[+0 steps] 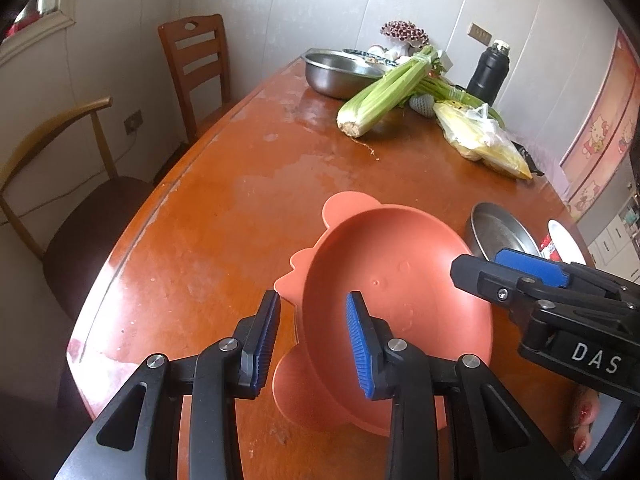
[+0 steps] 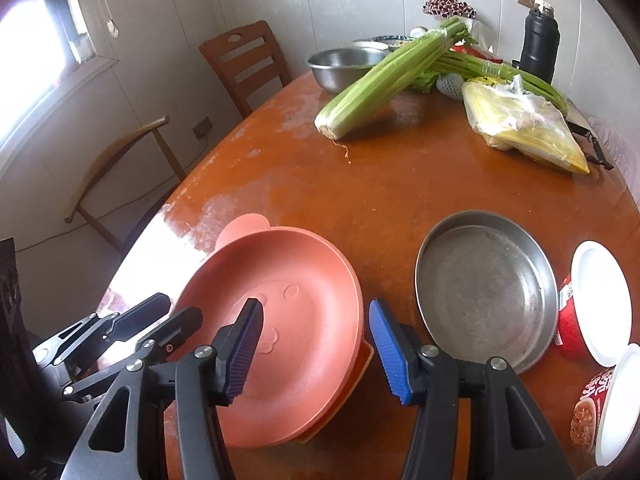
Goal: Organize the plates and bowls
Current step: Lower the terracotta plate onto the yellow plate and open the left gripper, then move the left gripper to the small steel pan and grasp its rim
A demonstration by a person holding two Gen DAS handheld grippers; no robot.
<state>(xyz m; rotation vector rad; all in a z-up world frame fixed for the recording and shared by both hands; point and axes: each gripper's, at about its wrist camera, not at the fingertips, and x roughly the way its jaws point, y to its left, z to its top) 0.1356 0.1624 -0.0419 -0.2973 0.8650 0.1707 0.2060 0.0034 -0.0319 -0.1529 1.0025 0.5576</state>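
Note:
A salmon-pink bear-shaped plate [image 1: 400, 272] [image 2: 288, 320] lies slightly tilted on top of a second plate of the same kind [image 1: 288, 384] [image 2: 358, 372] near the table's front edge. My left gripper [image 1: 314, 344] [image 2: 182, 308] straddles the top plate's left rim, and a gap shows on both sides of the rim. My right gripper [image 2: 316, 350] [image 1: 478, 262] straddles its right rim, one finger over the plate's inside and the other just outside the edge. Neither pair of pads presses on the plate.
A steel pan [image 2: 484, 292] sits right of the plates, with two white-lidded red noodle cups [image 2: 600, 300] beyond it. At the back of the wooden table [image 2: 400, 184] are celery [image 2: 384, 76], a steel bowl [image 2: 340, 64], bagged corn [image 2: 528, 124] and a black flask [image 2: 538, 44]. Two chairs [image 1: 196, 68] stand to the left.

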